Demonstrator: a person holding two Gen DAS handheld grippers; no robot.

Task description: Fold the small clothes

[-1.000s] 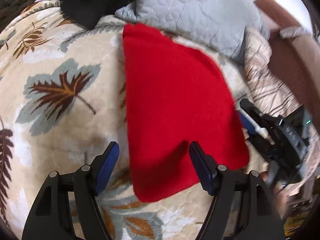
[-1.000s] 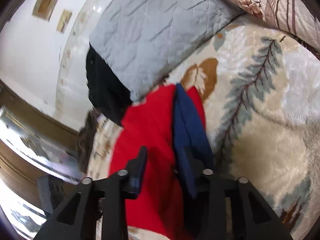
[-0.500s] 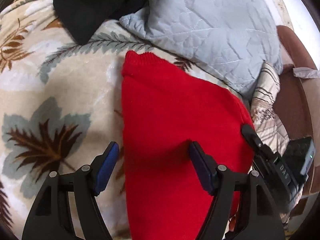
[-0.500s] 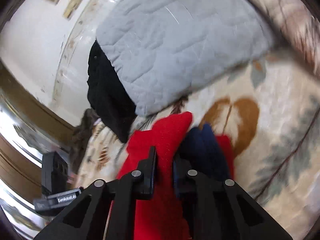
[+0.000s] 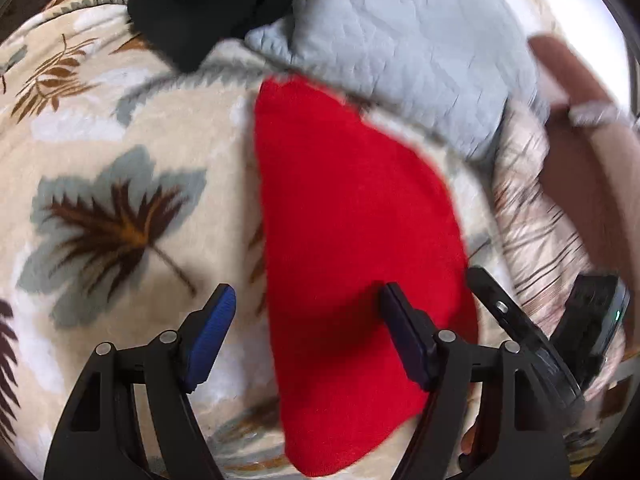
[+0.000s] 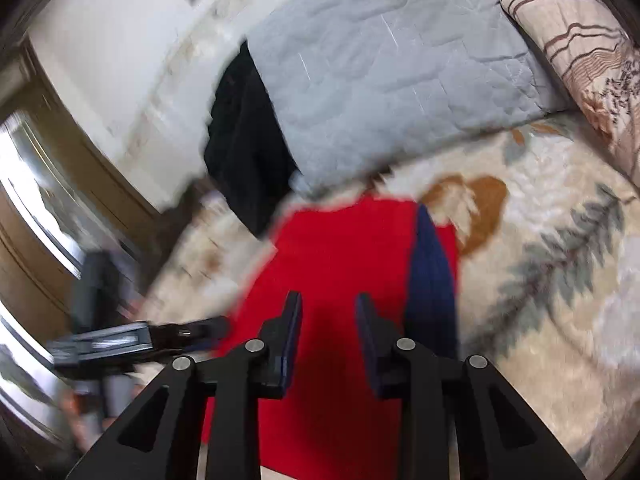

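Observation:
A folded red garment (image 5: 352, 240) lies flat on a cream leaf-print blanket (image 5: 120, 208). My left gripper (image 5: 308, 312) is open and empty above the garment's near left edge. In the right wrist view the same red garment (image 6: 340, 264) shows a dark blue strip (image 6: 432, 268) along its right side. My right gripper (image 6: 328, 320) hovers over the garment with its jaws apart and nothing between them. The right gripper also shows at the lower right of the left wrist view (image 5: 520, 336).
A grey quilted pillow (image 5: 400, 40) and a black garment (image 5: 200, 4) lie at the far edge of the bed. A patterned beige pillow (image 6: 588, 64) sits at the right. A brown headboard (image 5: 580, 140) rises beyond.
My right gripper was shut on the red garment half a second ago and has opened and let it go. My left gripper has pulled back a little, still open.

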